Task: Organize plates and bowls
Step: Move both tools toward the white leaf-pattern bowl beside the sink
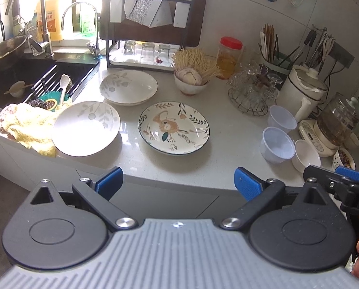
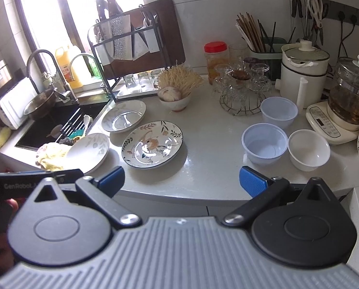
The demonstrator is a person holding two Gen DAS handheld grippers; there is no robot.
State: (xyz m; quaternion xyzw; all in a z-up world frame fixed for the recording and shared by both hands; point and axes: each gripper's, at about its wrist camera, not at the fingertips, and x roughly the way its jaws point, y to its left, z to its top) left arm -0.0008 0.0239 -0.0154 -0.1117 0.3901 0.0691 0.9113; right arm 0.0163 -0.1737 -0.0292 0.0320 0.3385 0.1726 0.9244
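Nothing looks sorted yet. Three shallow ceramic plates, two pale leaf-printed [image 1: 85,127] [image 1: 129,86] and one flower-painted [image 1: 174,128], lie unstacked on the grey desk [image 1: 218,144]; three small white bowls [image 2: 265,143] sit apart. The left gripper [image 1: 178,183] and right gripper [image 2: 182,180] hover spread wide, empty.

Along the far wall a dark cutting board [image 1: 155,7] leans behind a black rack [image 1: 150,24], with three upturned glasses [image 1: 147,50] on the tray beneath it. To the left, the sink [image 1: 35,77] holds a white spoon [image 1: 63,86], and a yellow cloth [image 1: 32,125] drapes over its near edge. On the pale tabletop [image 1: 227,132], a red-lidded jar [image 1: 230,56] stands far right of centre, beside a wire stand of glassware [image 1: 249,91]. A chopstick holder [image 2: 263,41] and white cooker [image 2: 302,69] sit further right.
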